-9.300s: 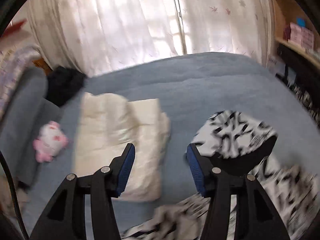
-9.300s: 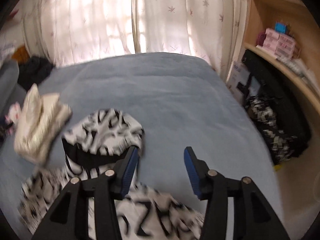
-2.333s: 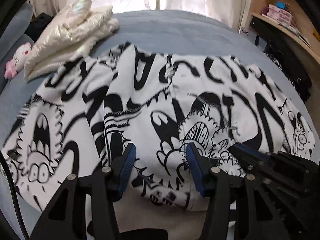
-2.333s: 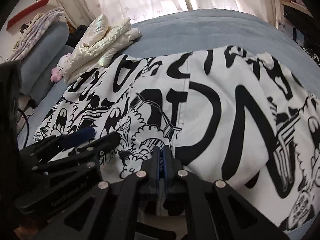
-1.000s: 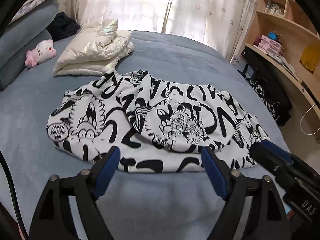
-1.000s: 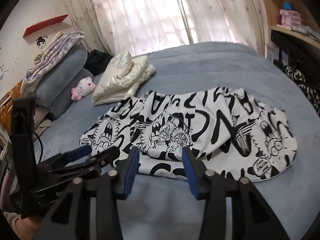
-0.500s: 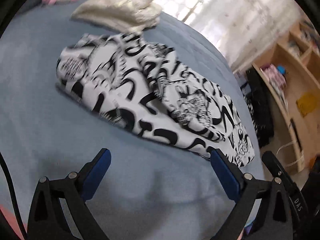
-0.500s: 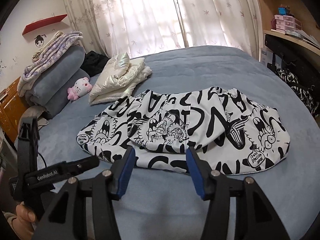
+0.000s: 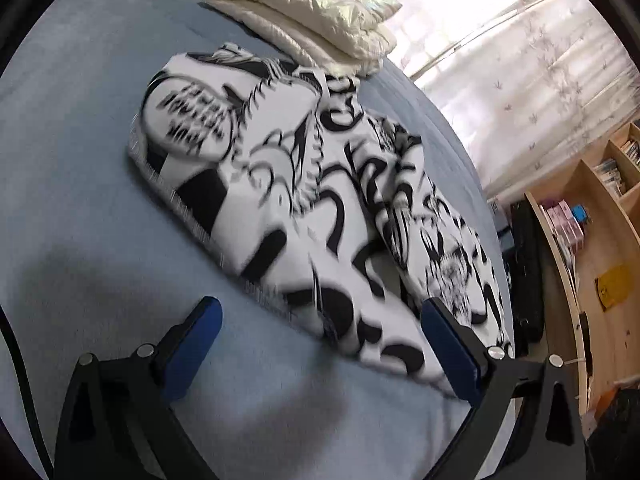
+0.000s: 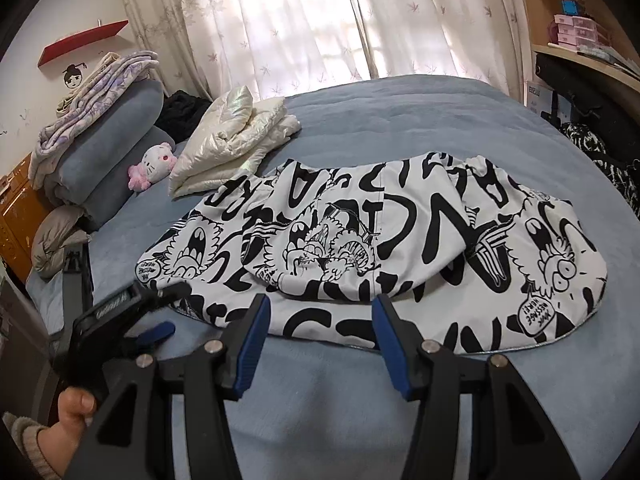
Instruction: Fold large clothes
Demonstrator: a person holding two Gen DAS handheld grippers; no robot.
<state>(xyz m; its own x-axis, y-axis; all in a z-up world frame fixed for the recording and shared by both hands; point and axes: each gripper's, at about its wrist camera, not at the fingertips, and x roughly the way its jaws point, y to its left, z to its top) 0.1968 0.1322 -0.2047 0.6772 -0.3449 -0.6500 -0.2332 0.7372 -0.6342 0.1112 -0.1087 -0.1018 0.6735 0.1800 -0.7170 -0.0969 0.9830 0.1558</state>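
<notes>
Printed garment (image 10: pixel 372 240), black-on-white cartoon print, is laid across the middle of the blue bed (image 10: pixel 400 112), already folded into a wide band; near hem is seen at 6 o'clock in the right wrist view, sleeve ends at 9 and 3 o'clock.

Left tongs (image 9: pixel 320 340): jaws have just been opening and are spread about as wide as they go; only the near hem is framed between them, nothing pinched. They are seen at 8 o'clock of the garment in the right wrist view, held by a hand (image 10: pixel 70 408), close to the left end.

Right tongs (image 10: pixel 318 344): roughly half open, empty, poised just short of the hem near its middle. No pad is touching cloth.

Step judged in hand: re-grasp of the near edge for the next fold, probably ends brought in toward centre.

Advice for the grasp:
- All stacked layers at the hem should be caught, not only the top one, or the fold will be peeled apart.
- Lower pad should be slid under the hem along the bed; bedcover must not be pinched.
- Both grips are best kept on the same edge line so the fold stays square.

Cream puffer jacket (image 10: pixel 240 136) is lying folded at 11 o'clock, its near edge close against the garment; pink plush (image 10: pixel 154 166) sits further out at 10 o'clock. Swing should be kept clear of the jacket.
</notes>
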